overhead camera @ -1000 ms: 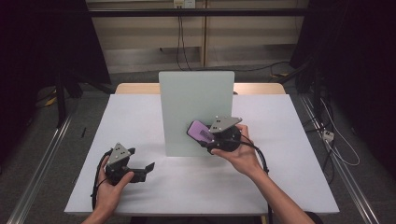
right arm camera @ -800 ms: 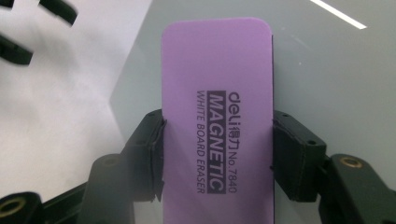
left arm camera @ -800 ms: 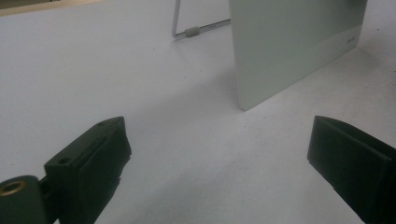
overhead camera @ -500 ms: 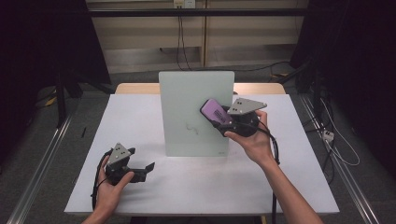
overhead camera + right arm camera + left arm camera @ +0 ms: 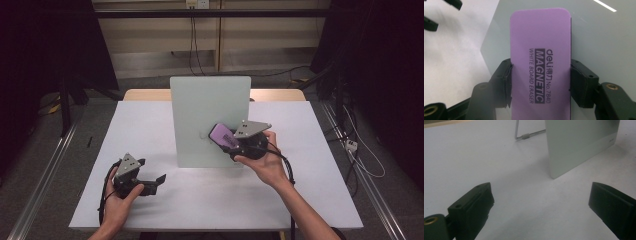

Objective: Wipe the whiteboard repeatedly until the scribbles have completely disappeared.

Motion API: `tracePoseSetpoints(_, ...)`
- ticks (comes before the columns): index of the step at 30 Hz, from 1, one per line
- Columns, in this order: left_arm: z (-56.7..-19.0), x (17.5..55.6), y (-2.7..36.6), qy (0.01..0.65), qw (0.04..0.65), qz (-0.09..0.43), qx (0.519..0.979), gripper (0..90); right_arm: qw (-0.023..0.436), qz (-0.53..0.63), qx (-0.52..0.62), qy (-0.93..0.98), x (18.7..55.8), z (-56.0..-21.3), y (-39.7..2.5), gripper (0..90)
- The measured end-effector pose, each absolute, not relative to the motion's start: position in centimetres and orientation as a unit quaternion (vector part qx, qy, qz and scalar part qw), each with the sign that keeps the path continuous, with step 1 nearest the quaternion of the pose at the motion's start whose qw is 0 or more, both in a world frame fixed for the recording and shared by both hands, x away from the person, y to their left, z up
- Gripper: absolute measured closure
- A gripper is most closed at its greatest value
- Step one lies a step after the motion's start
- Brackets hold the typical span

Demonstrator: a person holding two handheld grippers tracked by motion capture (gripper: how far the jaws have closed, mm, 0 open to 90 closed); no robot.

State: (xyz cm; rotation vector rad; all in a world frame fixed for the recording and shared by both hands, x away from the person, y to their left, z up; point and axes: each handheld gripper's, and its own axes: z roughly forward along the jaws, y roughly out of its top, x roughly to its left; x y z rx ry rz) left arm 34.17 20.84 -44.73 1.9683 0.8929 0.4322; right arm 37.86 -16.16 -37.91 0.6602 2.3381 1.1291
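A pale green whiteboard [image 5: 205,115] stands upright on its wire stand in the middle of the white table [image 5: 310,190]. My right gripper [image 5: 231,141] is shut on a purple magnetic whiteboard eraser [image 5: 222,135] and holds it against the lower right of the board's face. In the right gripper view the eraser [image 5: 540,65] is clamped by its long sides between the two jaws, with the board [image 5: 599,37] just behind it. My left gripper [image 5: 156,184] rests low over the table at the front left, open and holding nothing; the board's lower corner [image 5: 579,150] lies ahead of it.
The board's wire stand foot [image 5: 525,137] reaches back on the table behind it. Dark curtains and metal floor rails [image 5: 45,170] flank the table. Cables [image 5: 360,160] run on the floor at the right.
My right gripper with the eraser went up and right across the board, then came back down and left to the lower right of the board. The left gripper stayed still.
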Motion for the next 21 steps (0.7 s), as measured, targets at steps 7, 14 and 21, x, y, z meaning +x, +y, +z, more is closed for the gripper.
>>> tracePoseSetpoints(7,-44.8,34.2,20.8,0.363,0.452,0.172,0.797,5.3,0.217,0.398,0.232,0.86,37.7,-38.9,-15.2,42.2)
tracePoseSetpoints(14,-44.8,34.2,20.8,0.364,0.453,0.173,0.796,5.3,0.202,0.384,0.224,0.873,37.5,-40.1,-14.3,42.2)
tracePoseSetpoints(21,-44.8,34.2,20.8,0.362,0.451,0.174,0.797,5.3,0.189,0.37,0.214,0.884,37.3,-41.1,-13.3,42.1)
